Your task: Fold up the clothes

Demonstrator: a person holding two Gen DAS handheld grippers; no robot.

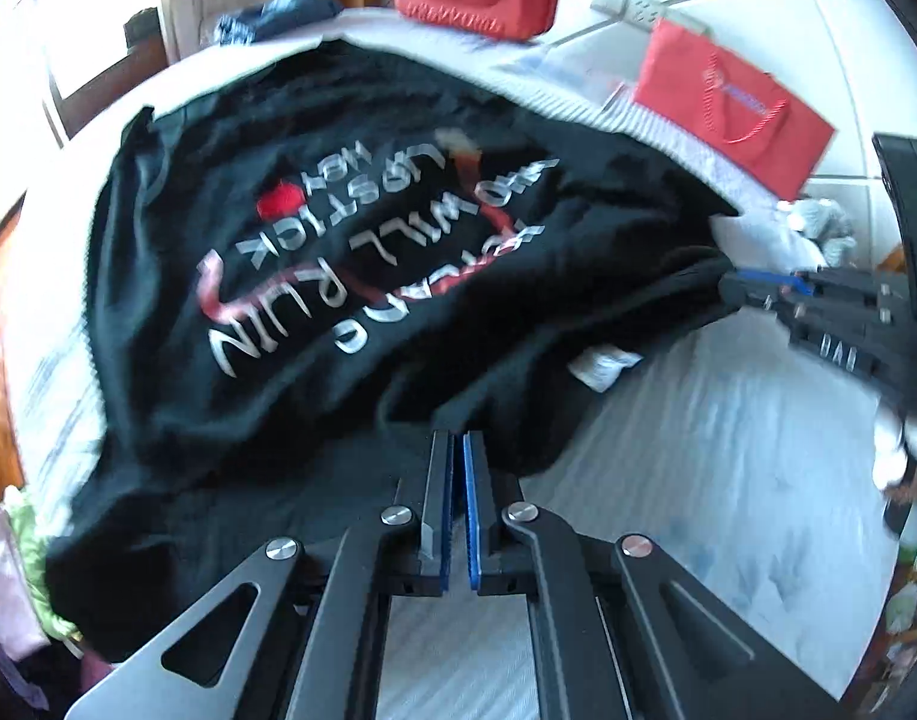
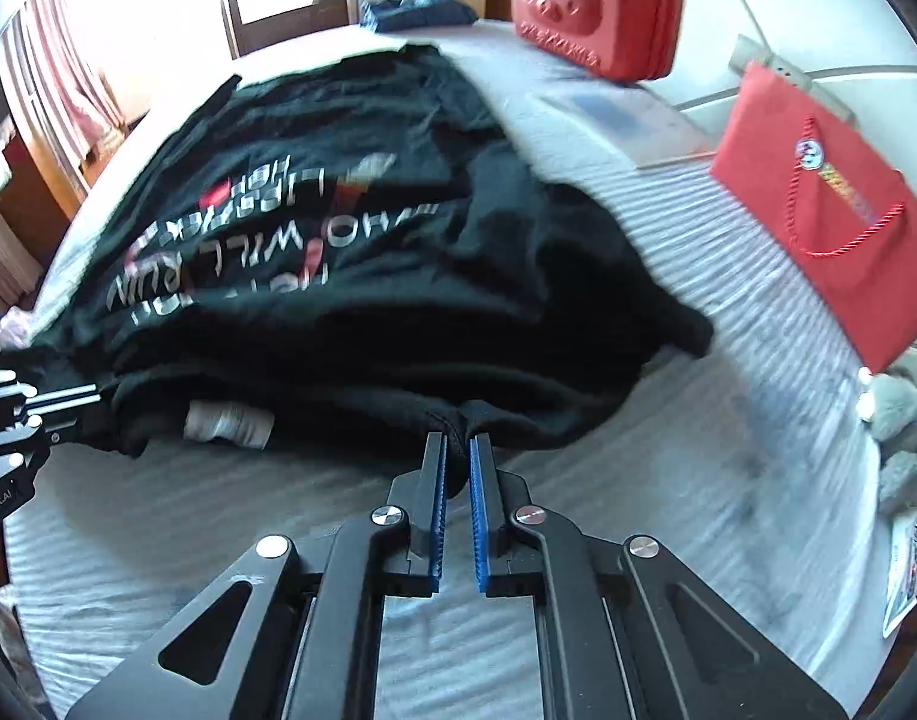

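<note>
Claws first: the left claw [image 1: 456,450] has its blue-padded jaws pressed together on the near edge of the black T-shirt [image 1: 314,276], and the right claw [image 2: 456,456] is clamped on a bunched fold of the same hem. In the left wrist view the right claw reaches in from the right edge and pinches the shirt's edge; in the right wrist view the left claw enters from the left edge and grips it too.

The T-shirt lies spread on a bed [image 2: 728,432] covered in a white, finely ribbed sheet, its silver and red lettering facing up and a white label [image 2: 227,423] showing at the near edge.

Beyond the shirt, a red bear-faced case [image 2: 596,6] stands at the far side of the bed, a dark blue garment [image 2: 416,9] beside it. A red paper bag [image 2: 836,222] with a cord handle lies to the right, near a grey plush toy [image 2: 902,420]. Pale tiled floor, wooden door frames and striped curtains [image 2: 68,72] surround the bed.
</note>
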